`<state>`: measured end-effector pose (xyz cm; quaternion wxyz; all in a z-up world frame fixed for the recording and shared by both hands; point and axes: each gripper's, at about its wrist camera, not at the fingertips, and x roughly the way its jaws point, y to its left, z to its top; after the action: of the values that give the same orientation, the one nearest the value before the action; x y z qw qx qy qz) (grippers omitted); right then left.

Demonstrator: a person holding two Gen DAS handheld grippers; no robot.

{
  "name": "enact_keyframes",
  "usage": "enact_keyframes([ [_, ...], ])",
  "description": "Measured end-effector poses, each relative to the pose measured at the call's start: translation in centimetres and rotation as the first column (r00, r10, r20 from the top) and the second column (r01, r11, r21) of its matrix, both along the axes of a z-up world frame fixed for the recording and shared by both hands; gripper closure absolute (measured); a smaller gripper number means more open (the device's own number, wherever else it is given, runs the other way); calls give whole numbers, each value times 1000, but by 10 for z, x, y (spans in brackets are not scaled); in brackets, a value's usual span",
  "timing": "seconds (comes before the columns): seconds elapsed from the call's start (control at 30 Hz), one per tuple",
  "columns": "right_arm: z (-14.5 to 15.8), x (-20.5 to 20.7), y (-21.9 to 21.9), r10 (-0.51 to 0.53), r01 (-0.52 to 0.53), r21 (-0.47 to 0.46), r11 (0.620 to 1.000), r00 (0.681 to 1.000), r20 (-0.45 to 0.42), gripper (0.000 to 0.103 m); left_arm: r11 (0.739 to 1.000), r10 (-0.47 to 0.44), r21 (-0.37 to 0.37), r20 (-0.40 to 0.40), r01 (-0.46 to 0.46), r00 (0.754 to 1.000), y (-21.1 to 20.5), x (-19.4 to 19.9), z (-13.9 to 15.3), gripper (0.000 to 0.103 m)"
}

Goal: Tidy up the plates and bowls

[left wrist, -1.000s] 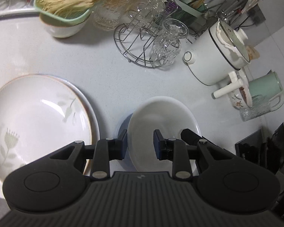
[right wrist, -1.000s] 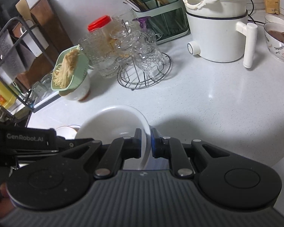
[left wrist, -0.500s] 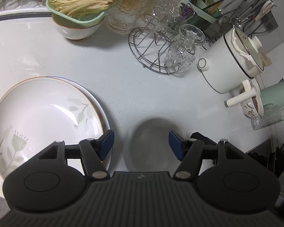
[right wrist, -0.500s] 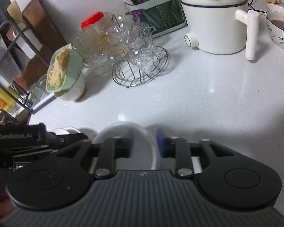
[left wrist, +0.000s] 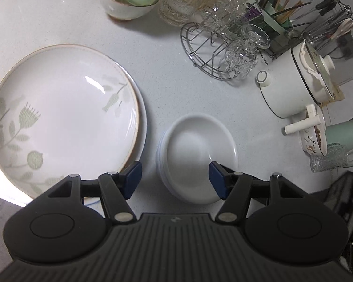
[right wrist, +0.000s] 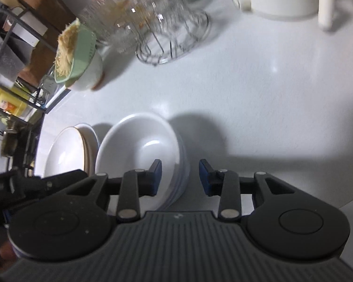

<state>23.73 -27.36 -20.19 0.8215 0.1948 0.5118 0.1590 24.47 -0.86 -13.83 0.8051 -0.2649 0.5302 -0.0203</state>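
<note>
A stack of white bowls (left wrist: 195,150) (right wrist: 138,150) rests on the white counter. To its left lies a large floral plate (left wrist: 63,117) (right wrist: 63,155) on top of another plate. My left gripper (left wrist: 175,176) hangs open over the near side of the stack, with its blue pads wide on either side and not pressing. My right gripper (right wrist: 180,177) is open too. The stack's right rim sits in the gap between its jaws, and the left fingertip (right wrist: 156,176) hovers over the top bowl's inside. Nothing is held.
At the back stand a green colander of noodles on a white bowl (left wrist: 129,2), a wire rack of glasses (left wrist: 226,47) and a utensil holder (left wrist: 277,14). A white pot (left wrist: 294,89), floral bowl (left wrist: 313,138) and green mug (left wrist: 343,138) crowd the right. A black shelf rack (right wrist: 9,54) lines the left.
A second ago both grippers were shut on a white bowl's rim above the counter. Both have let go and opened, and the bowl now sits on the stack. Both hands have sunk lower.
</note>
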Motion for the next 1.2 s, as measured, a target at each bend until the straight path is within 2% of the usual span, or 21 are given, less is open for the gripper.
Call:
enact_keyframes([
  [0.27, -9, 9, 6, 1, 0, 28, 1000, 999, -50, 67, 999, 8, 34, 20, -8, 1000, 4, -1, 5, 35],
  [0.33, -10, 10, 6, -8, 9, 25, 1000, 999, -48, 73, 999, 8, 39, 21, -9, 1000, 5, 2, 7, 35],
  [0.7, -12, 11, 1, -14, 14, 12, 1000, 999, -50, 85, 997, -56, 53, 32, 54, 998, -11, 18, 10, 35],
  [1.07, -3, -1, -22, -70, 70, -60, 996, 998, -1, 89, 986, -158, 47, -13, 158, 987, -47, 24, -15, 35],
  [1.2, 3, -7, -30, -92, 93, -77, 993, 996, 16, 89, 978, -202, 51, -34, 204, 979, -63, 32, -30, 40],
])
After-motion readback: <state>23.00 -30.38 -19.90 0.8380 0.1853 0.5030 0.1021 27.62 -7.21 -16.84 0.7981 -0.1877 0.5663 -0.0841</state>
